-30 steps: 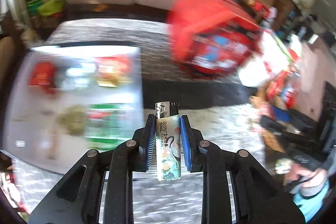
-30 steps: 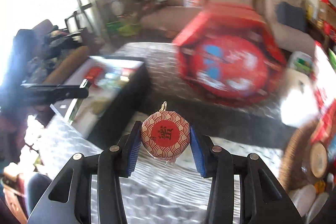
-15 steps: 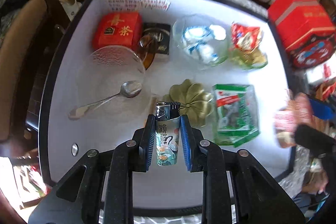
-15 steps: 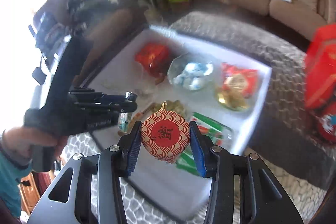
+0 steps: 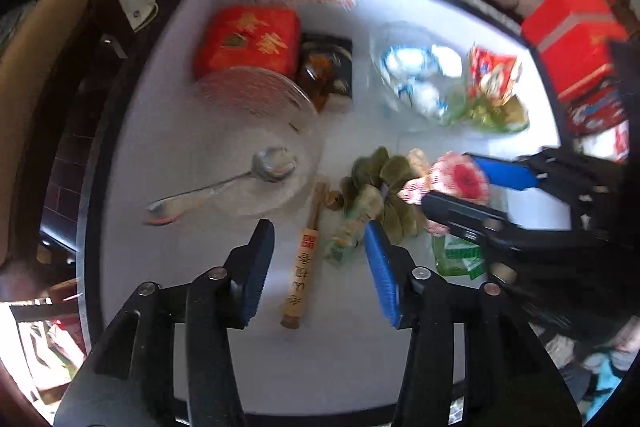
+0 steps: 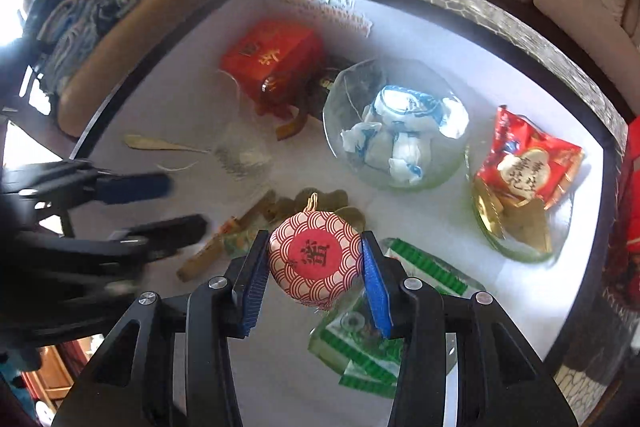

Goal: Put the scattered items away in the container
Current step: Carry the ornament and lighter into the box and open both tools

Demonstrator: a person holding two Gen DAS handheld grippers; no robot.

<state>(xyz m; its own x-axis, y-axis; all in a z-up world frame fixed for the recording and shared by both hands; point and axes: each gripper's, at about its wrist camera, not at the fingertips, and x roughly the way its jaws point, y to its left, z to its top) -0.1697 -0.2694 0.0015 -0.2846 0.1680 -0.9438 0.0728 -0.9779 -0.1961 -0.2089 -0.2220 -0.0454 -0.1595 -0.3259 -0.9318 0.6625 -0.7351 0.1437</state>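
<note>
The left gripper [image 5: 318, 251] is opening, nothing between its pads; the lighter [image 5: 348, 227] lies blurred on the white bench [image 5: 400, 347] beside a stick [image 5: 302, 267] printed with Chinese characters. The right gripper [image 6: 312, 267] pinches a red-patterned round packet [image 6: 314, 259].

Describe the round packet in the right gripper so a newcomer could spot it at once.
Find the white tray, then the right gripper above its near side. Between its blue pads sits the packet: a ball with red-and-white scale pattern and a red disc, unlike the flat packs nearby.
</note>
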